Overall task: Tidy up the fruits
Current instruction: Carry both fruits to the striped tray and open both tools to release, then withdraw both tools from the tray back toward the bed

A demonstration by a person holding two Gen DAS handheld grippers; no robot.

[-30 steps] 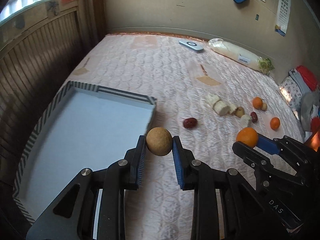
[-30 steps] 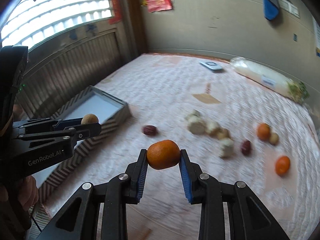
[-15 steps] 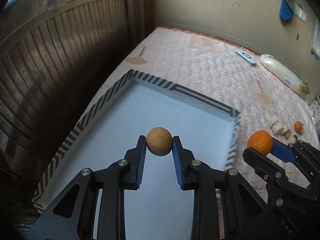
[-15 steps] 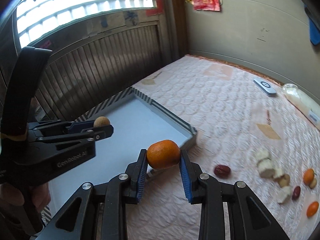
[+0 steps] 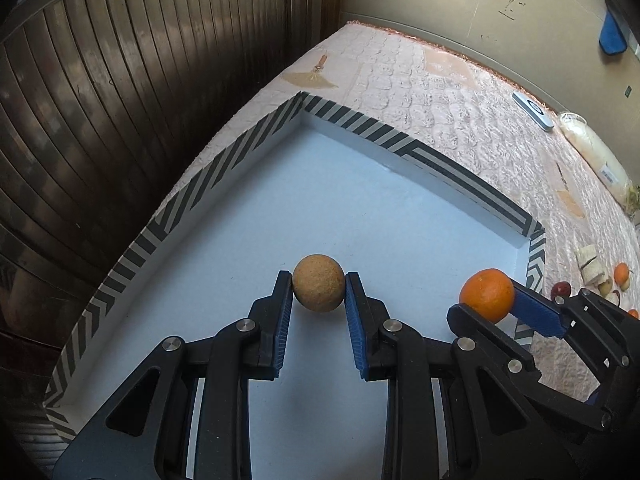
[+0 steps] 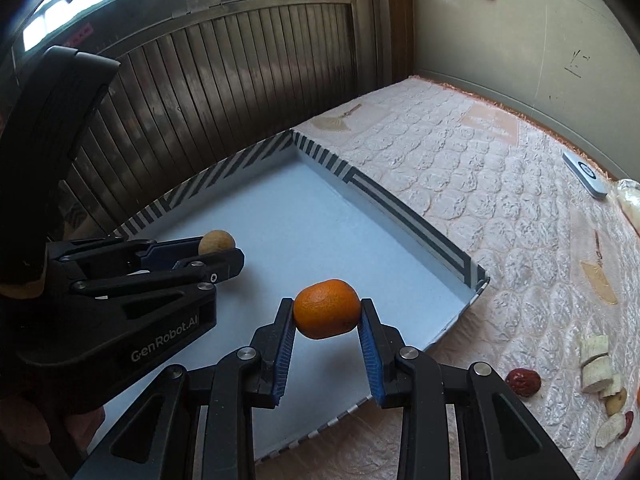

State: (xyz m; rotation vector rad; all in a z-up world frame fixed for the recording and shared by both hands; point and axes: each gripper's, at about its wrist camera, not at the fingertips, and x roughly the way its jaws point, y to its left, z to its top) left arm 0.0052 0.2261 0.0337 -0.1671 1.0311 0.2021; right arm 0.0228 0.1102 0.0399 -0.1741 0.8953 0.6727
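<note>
Left hand-held gripper is clamped on a tan round fruit, right hand-held gripper on an orange — both held above the striped tray on the bed; more fruit lies beside it.
</note>
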